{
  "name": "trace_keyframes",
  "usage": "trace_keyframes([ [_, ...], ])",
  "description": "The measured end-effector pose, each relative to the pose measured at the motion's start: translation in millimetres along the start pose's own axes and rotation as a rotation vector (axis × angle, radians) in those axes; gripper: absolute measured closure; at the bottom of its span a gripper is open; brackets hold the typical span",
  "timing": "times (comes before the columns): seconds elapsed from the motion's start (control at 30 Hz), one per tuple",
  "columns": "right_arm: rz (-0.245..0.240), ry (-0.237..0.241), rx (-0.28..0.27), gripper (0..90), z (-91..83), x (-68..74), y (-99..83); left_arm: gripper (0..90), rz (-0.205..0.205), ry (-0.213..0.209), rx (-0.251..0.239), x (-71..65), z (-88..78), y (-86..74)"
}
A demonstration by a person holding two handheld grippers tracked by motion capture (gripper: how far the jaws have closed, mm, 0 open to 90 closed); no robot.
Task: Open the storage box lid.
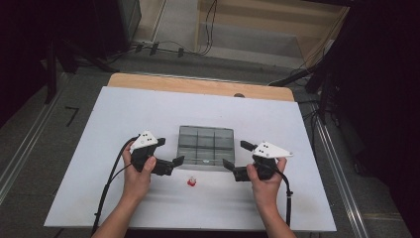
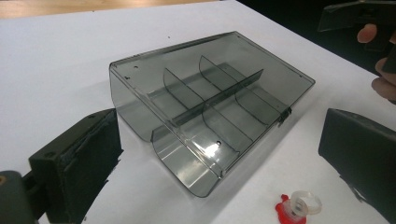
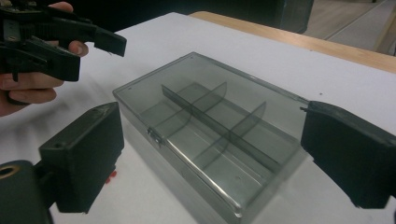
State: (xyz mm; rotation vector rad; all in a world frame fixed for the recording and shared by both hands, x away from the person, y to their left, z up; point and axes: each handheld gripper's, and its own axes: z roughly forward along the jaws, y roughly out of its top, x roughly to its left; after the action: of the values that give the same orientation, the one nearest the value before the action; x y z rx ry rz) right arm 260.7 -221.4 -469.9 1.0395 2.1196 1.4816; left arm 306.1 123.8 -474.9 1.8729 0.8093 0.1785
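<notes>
Lying near the closed organizer box (image 1: 205, 145): a red-and-clear ring (image 1: 191, 182).

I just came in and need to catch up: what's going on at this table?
A person holds a gripper in each hand on either side of a smoky clear box with dividers, its lid closed. The left gripper and right gripper both have their jaws open and hold nothing; neither touches the box. A small red and clear ring lies on the white table just in front of the box. The box's compartments look empty.
</notes>
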Motion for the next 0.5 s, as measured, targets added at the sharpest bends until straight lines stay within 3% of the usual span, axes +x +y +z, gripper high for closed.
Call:
trace_keyframes([
  [0.13,0.0,0.005,0.009,13.2,11.1,4.7,5.6,0.0,0.0,-0.002,0.001,0.2,1.1,-0.5],
  [0.23,-0.015,0.048,0.026,24.4,20.4,9.1,8.3,0.0,0.003,-0.01,0.006,-0.3,2.1,-1.2],
  [0.27,-0.015,0.048,0.026,24.4,20.4,9.1,8.3,0.0,0.003,-0.01,0.006,-0.3,2.1,-1.2],
  [0.3,-0.023,0.101,0.059,28.2,25.9,10.7,7.2,0.0,0.005,-0.012,0.007,-1.2,2.6,-2.0],
  [0.33,-0.027,0.123,0.071,30.2,27.8,11.7,5.9,0.0,0.005,-0.016,0.008,-1.9,3.2,-2.5],
  [0.43,-0.031,0.159,0.089,34.9,31.8,13.9,3.3,0.0,0.01,-0.02,0.015,-3.5,4.8,-3.4],
  [0.47,-0.03,0.185,0.103,44.1,35.3,16.3,1.7,0.0,0.015,-0.023,0.014,-4.3,6.0,-4.1],
  [0.5,-0.03,0.185,0.103,44.1,35.3,16.3,1.7,0.0,0.015,-0.023,0.014,-4.3,6.0,-4.1],
])
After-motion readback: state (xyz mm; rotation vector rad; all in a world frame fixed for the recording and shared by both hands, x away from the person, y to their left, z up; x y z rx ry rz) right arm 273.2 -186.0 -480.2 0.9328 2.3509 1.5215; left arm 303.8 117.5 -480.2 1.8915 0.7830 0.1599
